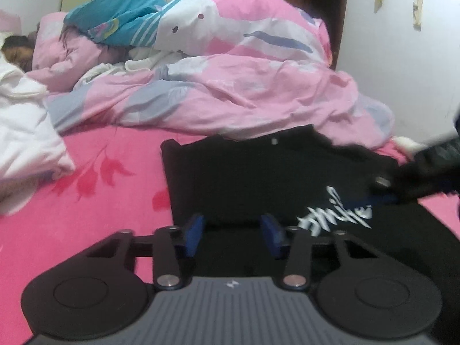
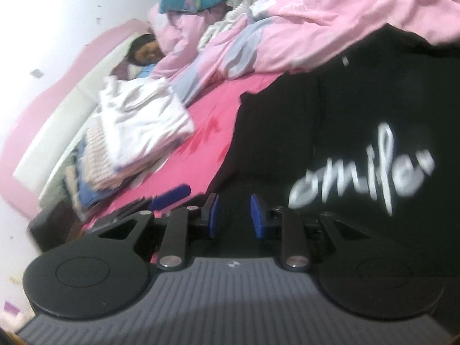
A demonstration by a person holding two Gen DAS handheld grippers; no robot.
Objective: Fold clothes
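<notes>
A black shirt (image 1: 258, 178) with white script lettering (image 1: 336, 215) lies flat on the pink bed sheet (image 1: 86, 215). My left gripper (image 1: 233, 231) hovers at the shirt's near hem. Its blue pads stand apart, with black cloth lying between them. My right gripper (image 1: 385, 191) comes in blurred from the right over the shirt's right side, where the cloth edge is smeared. In the right wrist view the right gripper (image 2: 235, 218) has its pads close together with black shirt cloth (image 2: 345, 100) filling the gap. One blue pad (image 2: 172, 197) of the left gripper shows at its left.
A crumpled pink and white duvet (image 1: 244, 72) lies behind the shirt, overlapping its collar edge. A teal pillow (image 1: 120, 14) rests on top. A person lies under covers at the far left. Folded clothes (image 2: 138, 132) are stacked at the left, and a white wall (image 1: 402, 72) stands at the right.
</notes>
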